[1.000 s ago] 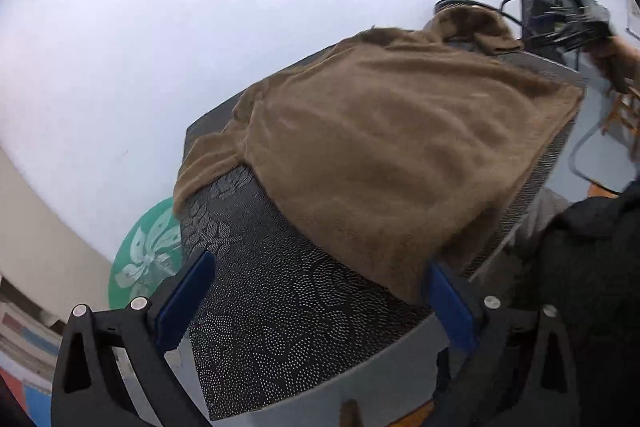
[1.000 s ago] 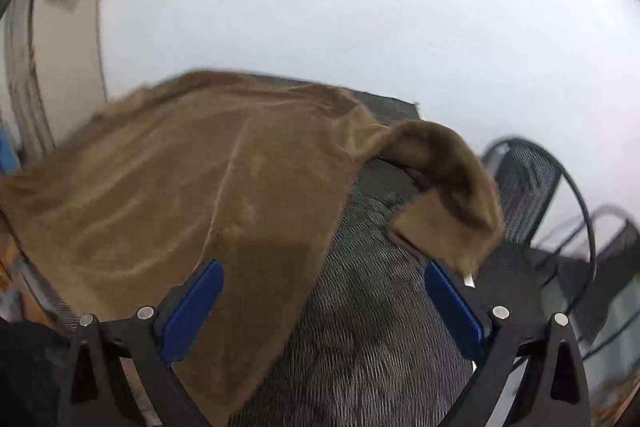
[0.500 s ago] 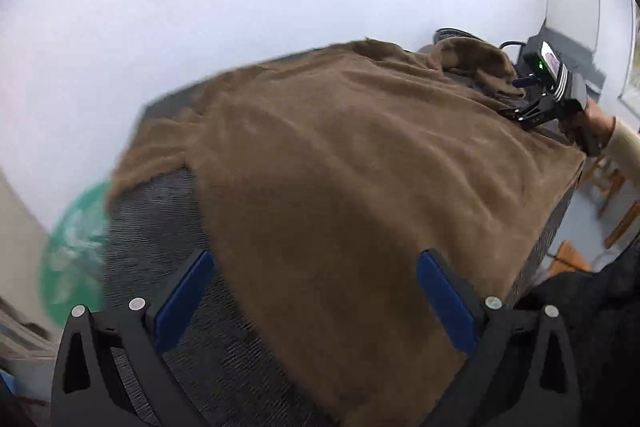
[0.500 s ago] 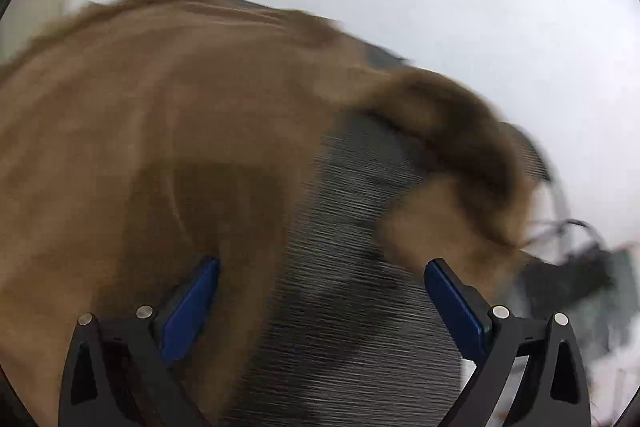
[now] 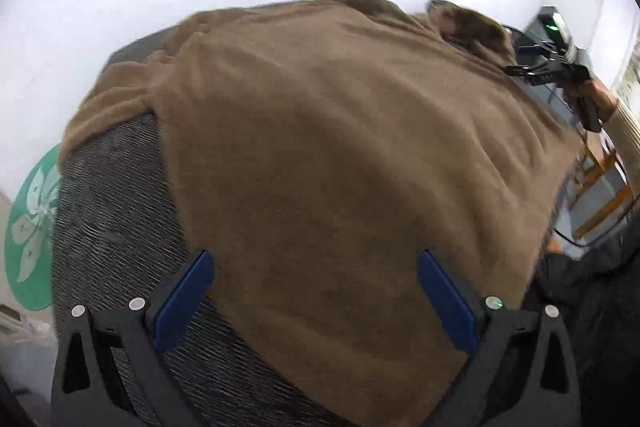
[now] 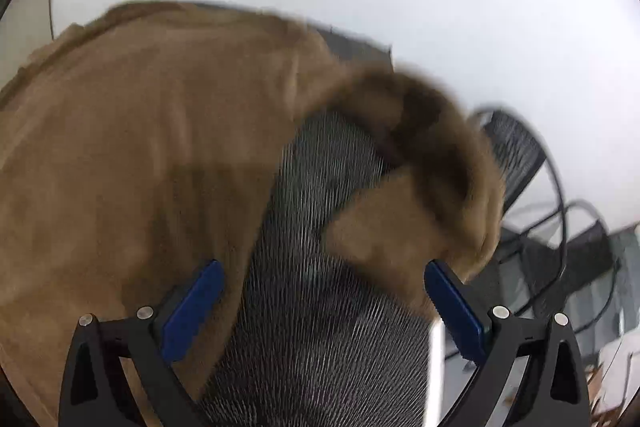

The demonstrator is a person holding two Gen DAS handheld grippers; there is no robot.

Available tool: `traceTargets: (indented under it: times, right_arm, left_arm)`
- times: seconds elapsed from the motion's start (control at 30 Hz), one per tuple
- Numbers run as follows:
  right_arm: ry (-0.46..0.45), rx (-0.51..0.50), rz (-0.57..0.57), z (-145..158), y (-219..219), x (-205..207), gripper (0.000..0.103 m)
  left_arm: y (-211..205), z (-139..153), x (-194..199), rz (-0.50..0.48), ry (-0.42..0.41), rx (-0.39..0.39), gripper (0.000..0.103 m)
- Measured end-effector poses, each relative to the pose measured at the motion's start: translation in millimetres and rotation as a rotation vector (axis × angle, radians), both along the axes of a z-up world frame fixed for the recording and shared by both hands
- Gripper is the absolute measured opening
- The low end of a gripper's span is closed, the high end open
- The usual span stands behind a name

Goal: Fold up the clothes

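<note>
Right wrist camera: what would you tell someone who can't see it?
A brown fleece garment lies spread on a dark patterned table, one sleeve curled back on itself. The open right hand-held gripper hovers above, holding nothing.

Black grippers, blue fingers (image 5: 182, 301), silver screws.

— What's there to fold?
— One fuzzy brown garment (image 5: 340, 155), spread flat over a dark patterned tabletop (image 5: 108, 227), its near hem hanging off the edge.
— And the sleeves?
— The left one lies along the far-left corner; the right sleeve (image 6: 420, 163) curls back on itself.
</note>
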State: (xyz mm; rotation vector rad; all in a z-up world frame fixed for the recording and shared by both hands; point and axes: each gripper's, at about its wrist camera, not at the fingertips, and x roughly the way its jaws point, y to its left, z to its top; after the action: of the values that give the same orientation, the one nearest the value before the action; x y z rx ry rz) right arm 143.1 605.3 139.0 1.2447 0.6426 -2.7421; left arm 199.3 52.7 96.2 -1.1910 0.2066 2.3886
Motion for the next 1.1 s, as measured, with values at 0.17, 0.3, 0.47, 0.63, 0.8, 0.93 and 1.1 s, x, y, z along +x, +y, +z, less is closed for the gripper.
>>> traceTargets:
  times: [0.17,0.3,0.47,0.63,0.8,0.93,1.1]
  right_arm:
    - [0.075,0.027,0.068,20.0,-32.1,-47.5,0.101]
    - [0.042,0.064,0.105,-1.5,-52.6,-101.1,0.101]
    - [-0.017,0.203,0.011,-37.6,-35.4,-147.8,0.101]
    - [-0.019,0.069,-0.108,-37.9,27.0,-158.5,0.101]
    - [0.005,0.092,-0.115,-37.9,29.2,-151.9,0.101]
    - [0.015,0.096,-0.12,-39.8,32.9,-151.1,0.101]
    - [-0.012,0.042,-0.136,-38.2,43.7,-159.0,0.101]
  left_arm:
    - [-30.6,11.5,-41.6,0.131,-0.008,0.097,0.102]
    - [-49.0,13.9,-77.2,0.219,-0.018,0.173,0.102]
    - [-64.3,5.9,-121.7,0.3,-0.078,0.245,0.102]
    - [-80.5,-10.4,-150.4,0.382,-0.149,0.288,0.102]
    - [-112.8,-19.9,-169.9,0.485,-0.193,0.418,0.102]
    - [-129.2,-20.7,-186.1,0.559,-0.177,0.458,0.102]
    - [-132.5,-21.8,-206.8,0.588,-0.153,0.433,0.102]
